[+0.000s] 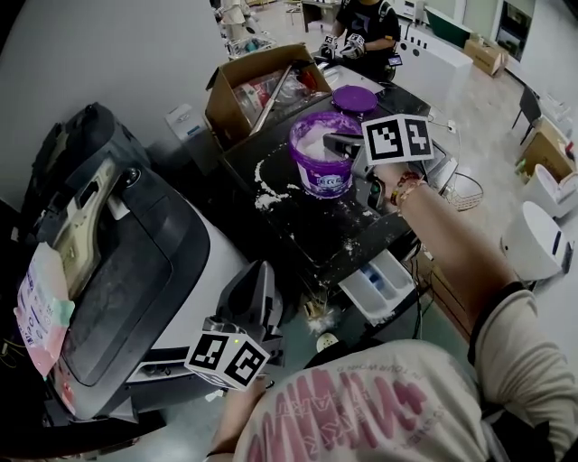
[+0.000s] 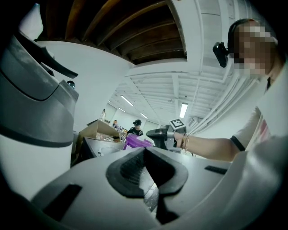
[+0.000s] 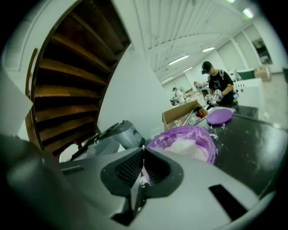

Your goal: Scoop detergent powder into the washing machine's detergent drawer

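Observation:
A purple tub [image 1: 321, 161] of white detergent powder stands on the black washer top [image 1: 298, 226], which is dusted with spilled powder. My right gripper [image 1: 330, 143] hovers over the tub's right rim and is shut; a thin white strip, apparently the scoop's handle [image 3: 142, 170], shows between its pads. The scoop's bowl is hidden. In the right gripper view the tub [image 3: 186, 141] lies just beyond the right gripper [image 3: 143, 152]. The white detergent drawer [image 1: 386, 285] stands pulled open below the washer's front edge. My left gripper [image 1: 257, 276] [image 2: 144, 152] hangs low, shut and empty.
The tub's purple lid [image 1: 354, 99] lies behind it, beside an open cardboard box [image 1: 262, 86]. A second, grey-topped machine [image 1: 117, 271] stands at the left. A person [image 1: 366, 27] works at a far bench. White appliances [image 1: 537, 239] stand on the floor at right.

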Action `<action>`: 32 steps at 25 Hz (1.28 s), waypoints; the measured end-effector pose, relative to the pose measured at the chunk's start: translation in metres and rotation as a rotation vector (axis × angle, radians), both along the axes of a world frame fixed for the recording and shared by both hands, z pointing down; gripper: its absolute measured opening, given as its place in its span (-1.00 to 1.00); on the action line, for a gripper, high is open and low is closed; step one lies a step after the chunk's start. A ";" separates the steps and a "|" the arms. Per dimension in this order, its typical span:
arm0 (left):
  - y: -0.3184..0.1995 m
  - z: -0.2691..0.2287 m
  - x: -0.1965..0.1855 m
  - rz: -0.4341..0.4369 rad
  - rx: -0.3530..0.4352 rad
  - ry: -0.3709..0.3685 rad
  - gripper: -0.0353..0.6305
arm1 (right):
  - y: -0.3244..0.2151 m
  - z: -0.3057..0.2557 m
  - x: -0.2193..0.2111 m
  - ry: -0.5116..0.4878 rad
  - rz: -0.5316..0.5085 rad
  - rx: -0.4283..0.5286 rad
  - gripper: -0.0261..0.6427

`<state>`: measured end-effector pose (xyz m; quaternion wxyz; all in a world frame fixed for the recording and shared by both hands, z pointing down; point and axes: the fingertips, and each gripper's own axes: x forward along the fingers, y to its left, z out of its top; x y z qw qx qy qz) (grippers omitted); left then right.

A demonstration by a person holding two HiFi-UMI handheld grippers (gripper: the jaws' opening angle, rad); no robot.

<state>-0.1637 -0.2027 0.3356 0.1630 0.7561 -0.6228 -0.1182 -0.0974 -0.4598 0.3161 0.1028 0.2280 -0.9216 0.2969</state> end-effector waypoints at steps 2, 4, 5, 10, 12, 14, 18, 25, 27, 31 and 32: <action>0.000 0.001 0.002 0.004 -0.003 0.003 -0.89 | -0.004 0.001 0.006 -0.108 0.088 -0.087 -0.90; 0.000 0.001 0.004 0.010 -0.002 0.005 -0.89 | -0.007 0.005 0.013 -0.199 0.173 -0.166 -0.90; 0.000 0.000 0.005 0.015 -0.001 0.004 -0.89 | -0.008 0.007 0.017 -0.238 0.211 -0.200 -0.91; -0.001 0.000 0.009 0.032 0.000 0.006 -0.89 | -0.009 0.014 0.032 -0.344 0.339 -0.272 -0.91; -0.001 0.000 0.012 0.041 -0.003 0.006 -0.89 | -0.008 0.017 0.036 -0.379 0.374 -0.296 -0.91; -0.001 0.001 0.014 0.048 -0.006 0.006 -0.89 | -0.008 0.020 0.041 -0.420 0.408 -0.328 -0.91; 0.000 0.003 0.015 0.054 -0.013 0.013 -0.89 | -0.009 0.027 0.052 -0.525 0.472 -0.435 -0.91; -0.001 0.001 0.023 0.080 -0.013 0.021 -0.89 | 0.001 0.026 0.069 -0.706 0.533 -0.587 -0.92; -0.002 0.000 0.026 0.092 -0.013 0.022 -0.89 | 0.003 0.021 0.075 -0.740 0.537 -0.596 -0.92; -0.002 -0.001 0.036 0.120 -0.012 0.026 -0.89 | 0.010 0.011 0.090 -0.786 0.543 -0.592 -0.92; -0.001 -0.003 0.037 0.122 -0.010 0.027 -0.89 | 0.014 0.010 0.092 -0.800 0.539 -0.600 -0.92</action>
